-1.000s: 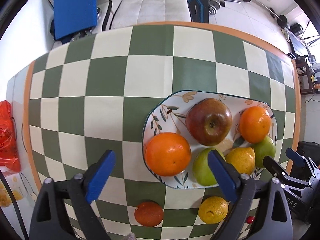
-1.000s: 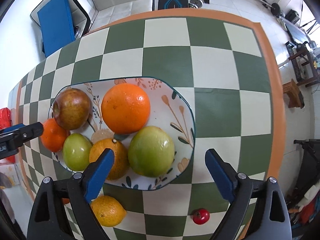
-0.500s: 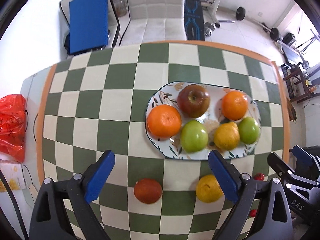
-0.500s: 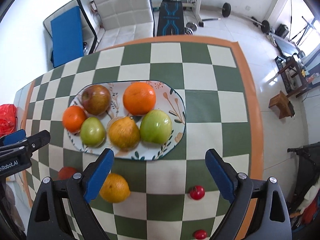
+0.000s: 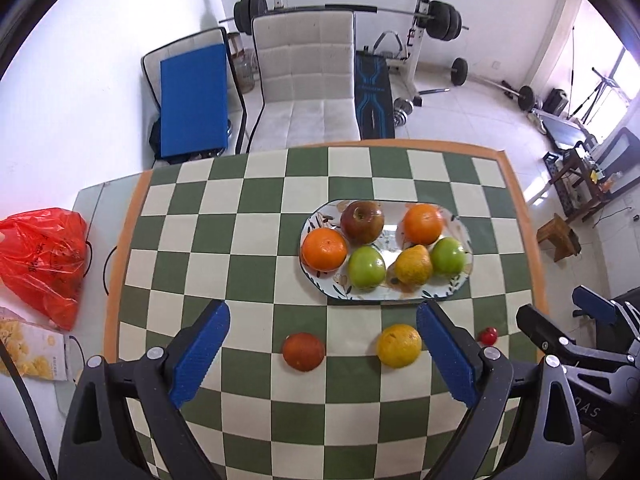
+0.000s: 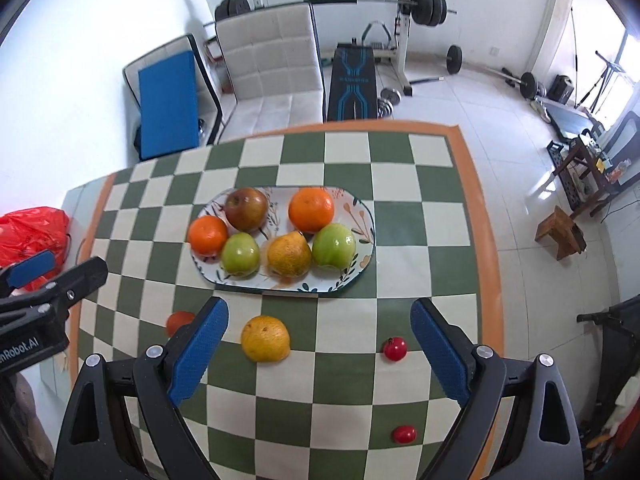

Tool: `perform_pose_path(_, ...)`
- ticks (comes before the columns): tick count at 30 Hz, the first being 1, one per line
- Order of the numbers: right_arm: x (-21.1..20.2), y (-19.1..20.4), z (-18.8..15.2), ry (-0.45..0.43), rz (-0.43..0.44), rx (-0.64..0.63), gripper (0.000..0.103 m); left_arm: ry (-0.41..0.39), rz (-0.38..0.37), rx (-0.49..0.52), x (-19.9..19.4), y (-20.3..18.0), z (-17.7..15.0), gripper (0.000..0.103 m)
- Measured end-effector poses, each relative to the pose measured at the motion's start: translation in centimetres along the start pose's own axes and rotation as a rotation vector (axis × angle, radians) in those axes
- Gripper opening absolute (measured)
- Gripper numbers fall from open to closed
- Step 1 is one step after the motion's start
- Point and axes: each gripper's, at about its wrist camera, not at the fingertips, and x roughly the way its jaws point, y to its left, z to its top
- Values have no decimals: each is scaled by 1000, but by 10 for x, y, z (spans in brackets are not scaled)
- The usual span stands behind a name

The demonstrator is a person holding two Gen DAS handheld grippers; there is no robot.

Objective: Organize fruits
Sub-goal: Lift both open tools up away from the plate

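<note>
**Both claws high and empty, loose fruit waiting below the plate**

Left gripper (image 5: 322,354) and right gripper (image 6: 318,354) hover, jaws wide apart, holding nothing. The plate (image 5: 466,276), mid-frame, carries six fruits. Next up, likely: drop onto the yellow citrus (image 6: 265,338) lower centre, then the red-orange fruit (image 5: 303,351).

Checkered table (image 5: 256,240): plate (image 5: 460,288), loose fruit (image 5: 399,345).

The plate (image 6: 362,216) looks like glazed ceramic, glossy, with a painted leaf pattern. On it, the green apples (image 6: 334,247) shine smooth; the oranges (image 6: 311,209) are dimpled and duller. Beneath the plate, the checked tablecloth (image 6: 404,216) has a slight sheen. Left of the plate, a red bag (image 5: 44,256) is thin crinkled plastic.
</note>
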Motion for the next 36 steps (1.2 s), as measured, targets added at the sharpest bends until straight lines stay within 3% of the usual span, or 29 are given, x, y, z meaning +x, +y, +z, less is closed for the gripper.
perform_pose_path(12, -77, 6, -28, -106, 11, 16, 95, -96, -26, 19, -58, -9, -25, 96)
perform_pose_path(22, -90, 4, -41, -131, 30, 54, 95, -120, -21, 10, -69, -13, -30, 96)
perform_pose_path(26, -77, 3, -37, -107, 35, 59, 95, -93, -1, -1, -55, -9, -26, 96)
perform_pose_path(28, -66, 2, -35, -88, 51, 59, 95, -73, 14, -6, -44, -5, -25, 101)
perform_pose_path(36, 44, 13, -35, 125, 144, 67, 94, 82, 124, -71, 38, 32, -24, 103)
